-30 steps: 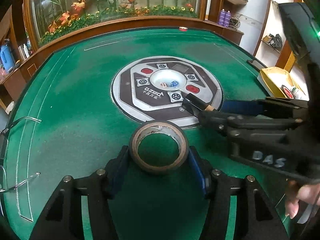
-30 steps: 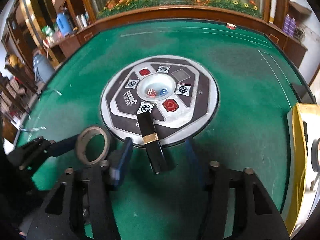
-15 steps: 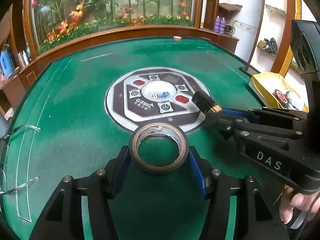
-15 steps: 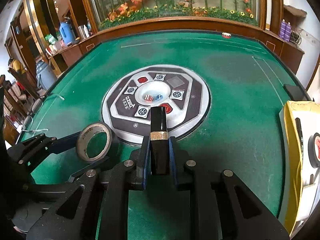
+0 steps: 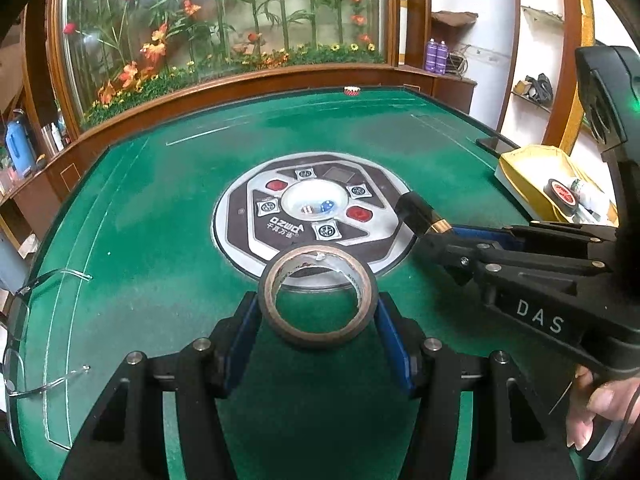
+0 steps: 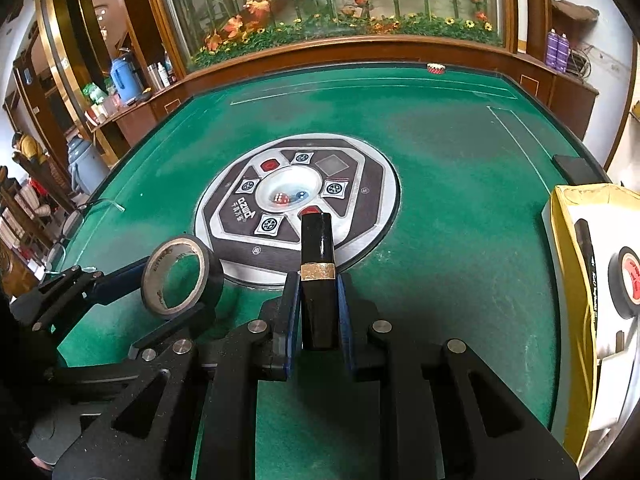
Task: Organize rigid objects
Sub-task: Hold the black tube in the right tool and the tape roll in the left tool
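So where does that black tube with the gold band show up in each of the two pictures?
Left wrist view: the black tube is at centre right, sticking out of the right gripper.
Right wrist view: the tube is at lower centre, clamped upright between the blue pads.
Shared landmark: the round dice panel at the table's centre, just beyond the tube.

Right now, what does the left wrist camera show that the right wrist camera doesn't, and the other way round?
Only the left wrist view shows the person's hand on the right gripper's handle. Only the right wrist view shows the black marker lying in the yellow box. Both show the left gripper shut on the tape roll, the right gripper shut on the black tube, and the dice panel.
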The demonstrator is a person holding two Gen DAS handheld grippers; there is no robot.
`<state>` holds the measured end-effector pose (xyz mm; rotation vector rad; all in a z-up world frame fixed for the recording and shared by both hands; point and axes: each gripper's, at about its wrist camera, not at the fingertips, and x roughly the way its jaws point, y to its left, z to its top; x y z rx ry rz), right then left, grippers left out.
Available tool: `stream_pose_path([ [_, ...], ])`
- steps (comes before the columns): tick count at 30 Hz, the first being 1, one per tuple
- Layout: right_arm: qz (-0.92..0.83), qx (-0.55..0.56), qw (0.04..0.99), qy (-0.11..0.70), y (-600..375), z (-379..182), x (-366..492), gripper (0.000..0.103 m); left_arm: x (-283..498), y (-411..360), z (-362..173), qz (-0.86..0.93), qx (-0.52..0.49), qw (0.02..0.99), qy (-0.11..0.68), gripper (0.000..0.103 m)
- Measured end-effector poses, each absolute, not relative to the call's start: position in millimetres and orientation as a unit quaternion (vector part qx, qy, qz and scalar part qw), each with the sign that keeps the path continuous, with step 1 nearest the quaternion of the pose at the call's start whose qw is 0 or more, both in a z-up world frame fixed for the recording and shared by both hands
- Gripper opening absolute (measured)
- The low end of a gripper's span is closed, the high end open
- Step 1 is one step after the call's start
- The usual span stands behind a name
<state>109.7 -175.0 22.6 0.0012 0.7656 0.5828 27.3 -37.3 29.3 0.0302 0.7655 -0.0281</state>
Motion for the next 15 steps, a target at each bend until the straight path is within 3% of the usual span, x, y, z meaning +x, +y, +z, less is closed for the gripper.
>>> stream_pose_path([
  [15,0.274,0.008,0.887,0.372,-177.4,19.7,113.2,0.017,21.7,-42.3,36.8,-0.006,0.03,0.937,0.349,0.058],
])
